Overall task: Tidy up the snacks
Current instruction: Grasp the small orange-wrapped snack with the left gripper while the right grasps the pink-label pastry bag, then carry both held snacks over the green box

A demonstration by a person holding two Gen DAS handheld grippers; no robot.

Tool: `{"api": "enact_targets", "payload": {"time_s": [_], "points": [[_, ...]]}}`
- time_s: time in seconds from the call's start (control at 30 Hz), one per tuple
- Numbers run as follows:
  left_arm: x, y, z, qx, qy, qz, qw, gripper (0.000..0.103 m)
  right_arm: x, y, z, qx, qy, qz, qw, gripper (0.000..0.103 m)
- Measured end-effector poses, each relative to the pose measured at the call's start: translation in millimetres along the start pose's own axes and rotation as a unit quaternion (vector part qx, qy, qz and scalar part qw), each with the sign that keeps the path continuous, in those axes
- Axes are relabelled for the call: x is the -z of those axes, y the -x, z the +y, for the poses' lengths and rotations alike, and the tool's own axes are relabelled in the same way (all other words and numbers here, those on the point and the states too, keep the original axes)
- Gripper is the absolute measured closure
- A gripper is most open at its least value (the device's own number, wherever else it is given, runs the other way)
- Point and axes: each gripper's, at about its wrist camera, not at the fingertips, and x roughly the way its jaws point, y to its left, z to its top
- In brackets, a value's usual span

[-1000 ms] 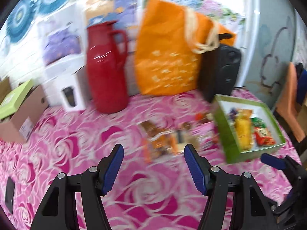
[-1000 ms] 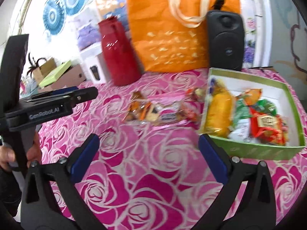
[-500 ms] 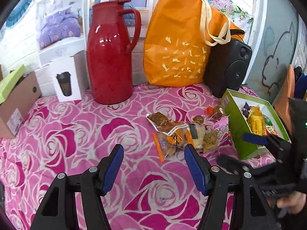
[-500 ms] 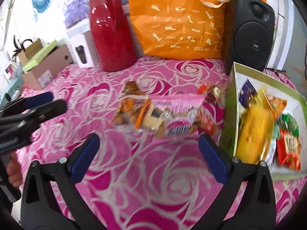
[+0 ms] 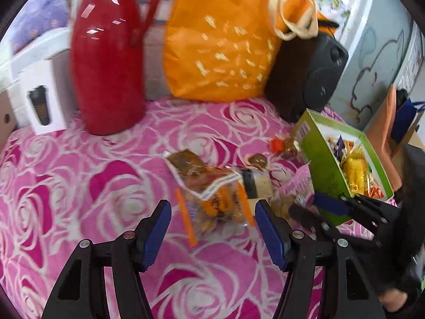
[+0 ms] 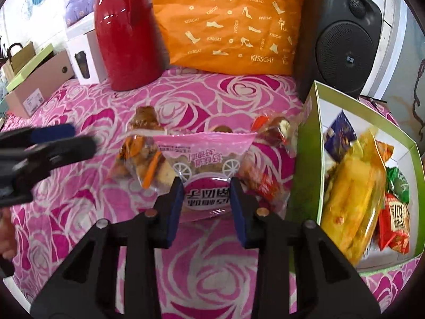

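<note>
The right gripper (image 6: 206,207) has been narrowing its jaws since half a second ago: then they were standing wide over the rose cloth (image 6: 79,191), now they are sitting close on either side of the pink pack (image 6: 205,159), whether the pads are touching the wrapper I cannot tell. The left gripper (image 5: 212,231) has been dropping closer to the pile, its jaws staying wide open with nothing between them but the orange-striped pack (image 5: 215,202) just ahead, lower centre of the left view.

In the right view, the green box (image 6: 305,159) is standing just right of the pink pack, its near wall close to the right jaw. The left gripper is crossing the left edge of that view, near the pile. Bare cloth is lying open in the lower left of both views. The red jug (image 6: 124,32), orange bag (image 6: 228,24) and speaker (image 6: 342,37) are lining the top of the frame, well apart from the snacks.

The pink pack is showing a scalloped top edge, a clear window with white wheels, and a magenta label with white print. It is lying at frame centre on the table, among other loose snacks. A yellow pack (image 6: 353,199) and red packs (image 6: 395,223) are filling the box.
</note>
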Motion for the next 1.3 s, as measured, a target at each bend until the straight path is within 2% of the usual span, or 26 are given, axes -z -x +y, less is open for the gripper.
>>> {"api": "enact_targets", "payload": {"time_s": [0.17, 0.23, 0.3, 0.37, 0.5, 0.8, 1.0, 1.07, 1.13, 1.17, 1.2, 1.27, 1.3], "points": [[0.5, -32.9, -2.3, 0.018, 0.019, 0.035, 0.9991, 0.04, 16.6, 15.7, 2.2, -0.022, 0.003, 0.004, 1.0, 0.067], [0.2, -41.0, -0.8, 0.019, 0.03, 0.038, 0.9986, 0.045, 21.1, 18.1, 2.7, -0.028, 0.001, 0.007, 1.0, 0.067], [0.4, -46.7, 0.5, 0.002, 0.028, 0.036, 0.999, 0.057, 24.5, 19.2, 3.1, -0.03, 0.001, 0.008, 1.0, 0.067], [0.9, -46.1, 4.1, 0.006, 0.03, 0.03, 0.9991, 0.06, 25.2, 18.4, 3.3, -0.032, 0.001, 0.009, 0.999, 0.067], [2.5, -34.6, -0.2, -0.002, 0.009, 0.024, 0.9997, 0.077, 25.5, 19.2, 4.7, -0.034, 0.002, 0.007, 0.999, 0.067], [22.8, -2.9, -15.6, 0.011, -0.01, 0.029, 0.9995, 0.092, 35.1, 45.2, 6.8, -0.042, -0.004, -0.008, 0.999, 0.068], [32.4, 28.4, -34.0, 0.015, -0.031, 0.013, 0.9993, 0.094, 40.0, 81.3, 0.4, -0.038, -0.012, -0.04, 0.998, 0.068], [36.3, 37.5, -43.2, 0.014, -0.054, 0.011, 0.9984, 0.094, 42.2, 91.0, -3.7, -0.036, -0.016, -0.048, 0.998, 0.067], [41.4, 38.4, -47.9, 0.003, -0.06, 0.011, 0.9982, 0.093, 45.9, 97.1, -8.5, -0.035, -0.022, -0.051, 0.998, 0.068], [44.8, 36.7, -49.3, -0.005, -0.061, 0.012, 0.998, 0.091, 47.1, 97.5, -9.8, -0.034, -0.024, -0.051, 0.998, 0.067], [49.2, 32.1, -50.0, -0.009, -0.06, 0.023, 0.9979, 0.081, 49.0, 97.2, -11.2, -0.035, -0.026, -0.049, 0.998, 0.068], [58.1, 22.3, -48.8, -0.001, -0.055, 0.049, 0.9973, 0.069, 54.7, 95.3, -13.3, -0.037, -0.03, -0.042, 0.998, 0.068], [63.8, 16.8, -49.5, 0.0, -0.057, 0.065, 0.9963, 0.067, 56.7, 94.8, -13.8, -0.038, -0.031, -0.039, 0.998, 0.068]]}}
